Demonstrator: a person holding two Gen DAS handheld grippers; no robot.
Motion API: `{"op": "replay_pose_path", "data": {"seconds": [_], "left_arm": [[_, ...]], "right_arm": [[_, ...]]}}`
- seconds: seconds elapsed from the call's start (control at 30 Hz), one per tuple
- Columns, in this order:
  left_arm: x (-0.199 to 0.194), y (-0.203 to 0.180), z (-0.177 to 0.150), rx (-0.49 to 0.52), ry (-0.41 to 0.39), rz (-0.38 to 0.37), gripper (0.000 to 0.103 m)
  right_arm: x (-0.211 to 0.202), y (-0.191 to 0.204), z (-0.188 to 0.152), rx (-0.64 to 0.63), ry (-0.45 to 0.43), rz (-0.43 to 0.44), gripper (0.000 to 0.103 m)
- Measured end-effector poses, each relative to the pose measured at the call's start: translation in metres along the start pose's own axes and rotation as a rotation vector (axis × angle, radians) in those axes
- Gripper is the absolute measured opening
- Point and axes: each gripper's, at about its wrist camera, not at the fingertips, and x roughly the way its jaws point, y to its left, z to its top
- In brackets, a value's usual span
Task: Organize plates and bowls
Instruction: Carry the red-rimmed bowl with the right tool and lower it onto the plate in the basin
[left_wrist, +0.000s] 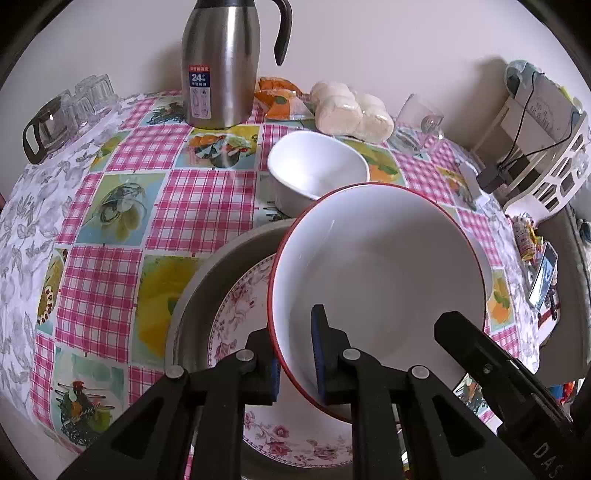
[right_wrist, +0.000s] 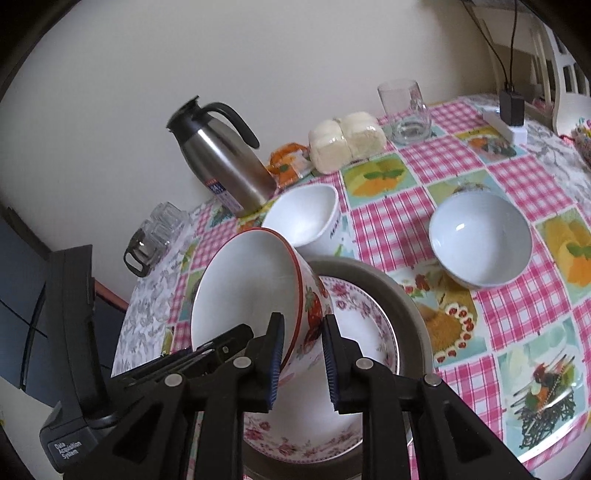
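Clamped on the near rim of a red-rimmed strawberry bowl (left_wrist: 376, 280), left gripper (left_wrist: 295, 365), one blue pad inside and one outside, holding it tilted over a floral plate (left_wrist: 236, 321) in a metal pan (left_wrist: 195, 291). Fingers apart, right gripper (right_wrist: 303, 362) straddling the same bowl's outer wall, contact unclear. Beyond on checked tablecloth (left_wrist: 199, 206): white square bowl (left_wrist: 317, 166), round white bowl (right_wrist: 480, 240), steel thermos (left_wrist: 221, 62).

Both wrist cameras are looking forward along their jaws from close above the bench (left_wrist: 207, 206), the left facing the wall squarely, the right tilting, both sharing the strawberry bowl (left_wrist: 376, 273), floral plate (right_wrist: 365, 325) and steel thermos (left_wrist: 221, 74).
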Motion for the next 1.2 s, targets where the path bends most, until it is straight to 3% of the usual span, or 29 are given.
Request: {"op": "replay_pose_path", "data": {"seconds": [0.5, 1.2], "left_arm": [[0.019, 0.015, -0.003, -0.033, 0.068, 0.048, 0.015], [0.025, 0.012, -0.003, -0.025, 0.091, 0.069, 0.017]], "right_arm": [[0.034, -0.006, -0.01, 0.028, 0.116, -0.003, 0.022], [0.042, -0.008, -0.011, 0.047, 0.137, 0.002, 0.025]]}}
